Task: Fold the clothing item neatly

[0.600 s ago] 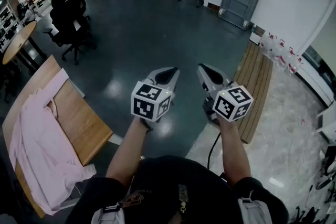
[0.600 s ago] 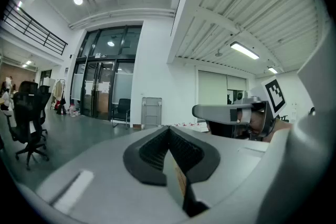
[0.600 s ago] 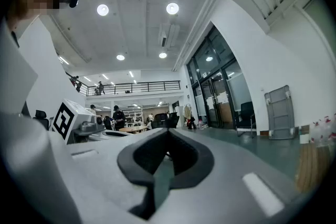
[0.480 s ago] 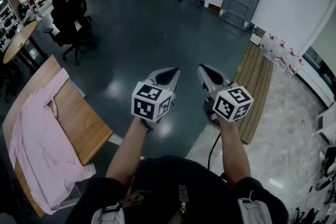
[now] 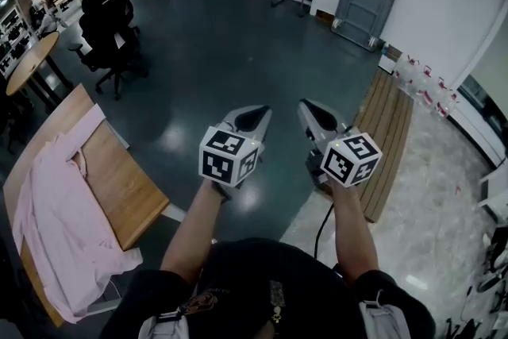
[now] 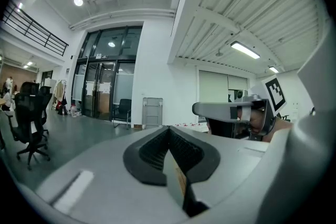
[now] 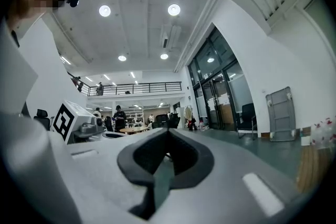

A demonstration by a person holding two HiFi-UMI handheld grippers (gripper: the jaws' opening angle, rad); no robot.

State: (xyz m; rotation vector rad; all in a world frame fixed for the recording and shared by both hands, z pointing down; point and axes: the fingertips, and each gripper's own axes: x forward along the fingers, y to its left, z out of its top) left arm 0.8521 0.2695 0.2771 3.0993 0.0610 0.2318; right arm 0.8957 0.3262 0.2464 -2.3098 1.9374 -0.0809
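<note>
1. The shirt, pale pink, lies spread but rumpled along a wooden table at the lower left of the head view. Its near end hangs over the table's edge. No fold shows in it yet.
2. Neither tool is near the shirt. The left gripper and right gripper are side by side in front of the person, roughly level, over the bare floor and well apart from the table.
3. Both pairs of jaws are closed together with nothing between them. Each gripper view shows the pads meeting, with only the room beyond.
4. By my reading the task has not begun. This is the approach, before any contact with the cloth.
5. The next move calls for turning left toward the table, tipping the grippers down and opening the jaws. Each could then take a corner or hem, probably at the overhanging end, so the shirt can be flattened first.
</note>
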